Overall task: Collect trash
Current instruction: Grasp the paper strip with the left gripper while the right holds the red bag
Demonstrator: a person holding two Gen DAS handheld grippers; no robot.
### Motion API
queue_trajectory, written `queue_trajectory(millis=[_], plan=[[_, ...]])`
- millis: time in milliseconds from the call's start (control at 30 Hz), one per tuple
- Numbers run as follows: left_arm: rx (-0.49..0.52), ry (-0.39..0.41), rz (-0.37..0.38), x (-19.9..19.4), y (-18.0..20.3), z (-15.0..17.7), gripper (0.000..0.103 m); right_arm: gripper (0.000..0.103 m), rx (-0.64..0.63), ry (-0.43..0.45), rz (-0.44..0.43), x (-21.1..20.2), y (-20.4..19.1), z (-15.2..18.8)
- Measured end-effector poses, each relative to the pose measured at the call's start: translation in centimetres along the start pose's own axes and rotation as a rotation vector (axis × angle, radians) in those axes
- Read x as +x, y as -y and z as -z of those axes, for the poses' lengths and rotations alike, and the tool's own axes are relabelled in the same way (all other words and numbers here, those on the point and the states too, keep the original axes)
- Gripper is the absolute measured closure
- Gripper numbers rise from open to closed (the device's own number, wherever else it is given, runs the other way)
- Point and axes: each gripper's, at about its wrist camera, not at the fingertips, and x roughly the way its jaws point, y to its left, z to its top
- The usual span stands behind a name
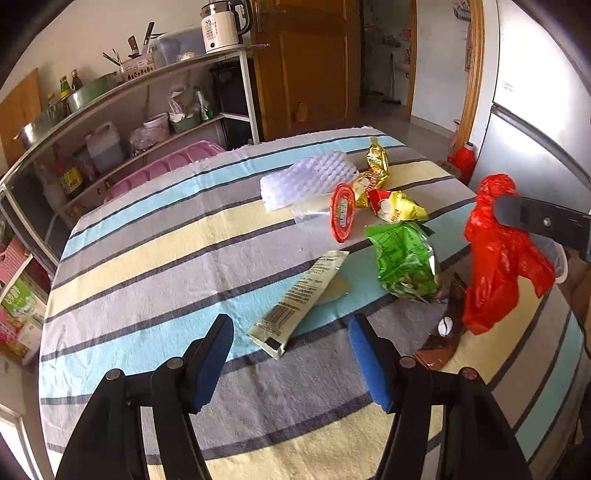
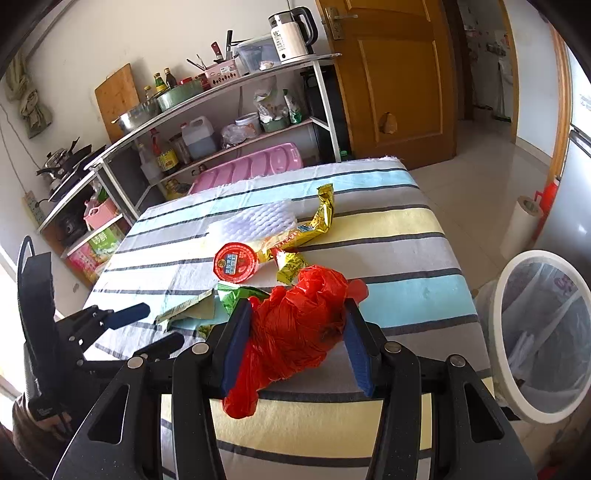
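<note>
A striped cloth in blue, grey and cream covers the table [image 1: 155, 266], which stands in a kitchen beside a metal shelf rack [image 1: 140, 79] carrying a white kettle [image 1: 221, 26], bottles and pots, with a wooden door [image 1: 306, 62] behind. Trash lies scattered across the cloth: a white foam sheet [image 1: 306, 179], a round red lid [image 1: 343, 212], gold wrappers [image 1: 378, 162], a green snack bag [image 1: 406, 262], a long pale sachet [image 1: 299, 299] and a brown wrapper [image 1: 445, 332]. My left gripper [image 1: 291, 362] hovers over the table near the sachet, jaws apart and empty. My right gripper [image 2: 295, 347] is clamped on a crumpled red plastic bag [image 2: 299, 328], raised above the table's near edge. A white-rimmed bin [image 2: 535, 332] with a clear liner waits on the floor to the right.
</note>
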Motion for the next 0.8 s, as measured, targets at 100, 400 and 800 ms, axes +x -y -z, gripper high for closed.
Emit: queue_trajectory(millis=[100, 400, 800], plan=[[0.052, -0.015, -0.011, 1.3, 0.3, -0.6, 0.038, 0.053, 0.002, 0.001, 0.007, -0.2, 0.1, 0.2], [0.013, -0.038, 0.049, 2.9, -0.2, -1.4, 0.048, 0.053, 0.002, 0.001, 0.006, -0.3, 0.2, 0.3], [-0.021, -0.037, 0.078, 2.7, 0.0, -1.4, 0.080, 0.053, -0.011, -0.015, 0.005, 0.0, 0.0, 0.6]])
